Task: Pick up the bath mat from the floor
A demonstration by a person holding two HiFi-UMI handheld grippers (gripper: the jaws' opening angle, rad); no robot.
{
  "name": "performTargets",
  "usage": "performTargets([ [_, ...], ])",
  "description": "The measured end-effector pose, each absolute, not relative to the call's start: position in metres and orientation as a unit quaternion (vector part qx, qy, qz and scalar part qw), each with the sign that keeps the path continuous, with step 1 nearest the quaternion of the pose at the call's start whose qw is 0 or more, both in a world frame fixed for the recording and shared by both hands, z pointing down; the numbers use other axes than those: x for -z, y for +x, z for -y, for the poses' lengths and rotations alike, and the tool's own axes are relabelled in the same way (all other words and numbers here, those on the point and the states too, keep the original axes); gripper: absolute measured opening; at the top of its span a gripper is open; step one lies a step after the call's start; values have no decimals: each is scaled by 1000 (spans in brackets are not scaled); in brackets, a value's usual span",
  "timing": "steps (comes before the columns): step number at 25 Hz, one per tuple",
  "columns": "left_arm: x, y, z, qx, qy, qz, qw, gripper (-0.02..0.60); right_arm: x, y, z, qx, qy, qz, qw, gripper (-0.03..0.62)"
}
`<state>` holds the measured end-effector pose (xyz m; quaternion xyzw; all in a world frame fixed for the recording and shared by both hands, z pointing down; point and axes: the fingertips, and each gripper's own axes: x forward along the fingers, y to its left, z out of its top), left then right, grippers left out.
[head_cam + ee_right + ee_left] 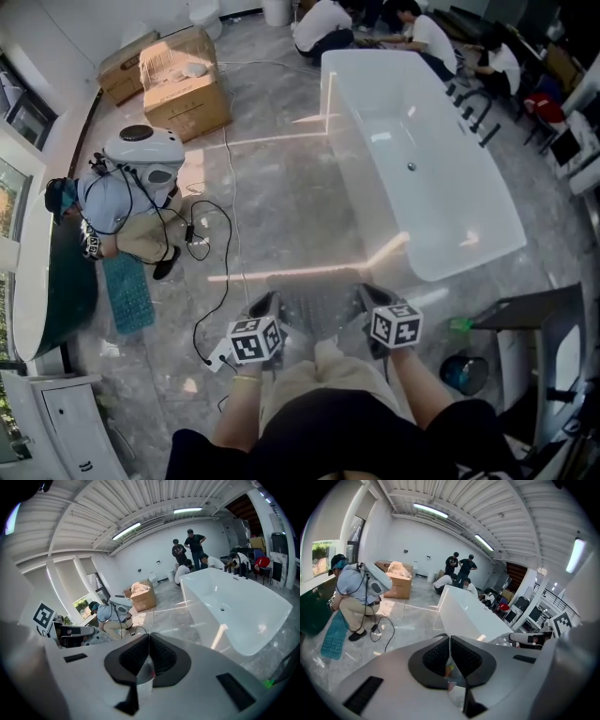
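A clear, greyish bath mat (320, 309) hangs stretched between my two grippers, lifted off the marble floor just in front of my knees. My left gripper (266, 303) is shut on the mat's left edge, and my right gripper (372, 296) is shut on its right edge. In the left gripper view the dark pads (438, 656) meet on a thin see-through sheet, the bath mat (453, 679). The right gripper view shows the same: the pads (161, 656) are closed with the bath mat (144, 674) pinched between them.
A white bathtub (422, 159) stands just ahead on the right. A crouching person (127, 206) is on the left, beside a teal mat (127, 292) and a black cable (223, 281). Cardboard boxes (183, 84) and seated people (412, 37) are farther back. A dark stand (530, 314) is at the right.
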<state>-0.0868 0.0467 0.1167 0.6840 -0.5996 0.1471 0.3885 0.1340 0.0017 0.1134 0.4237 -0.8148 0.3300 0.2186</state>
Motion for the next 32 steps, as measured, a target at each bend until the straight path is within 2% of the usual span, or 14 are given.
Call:
performTargets([
  [18, -83, -83, -56, -106, 707, 598, 363, 9, -67, 134, -22, -312, 426, 831, 175, 17],
  [32, -79, -82, -49, -101, 706, 601, 361, 9, -67, 136, -13, -310, 424, 832, 177, 17],
])
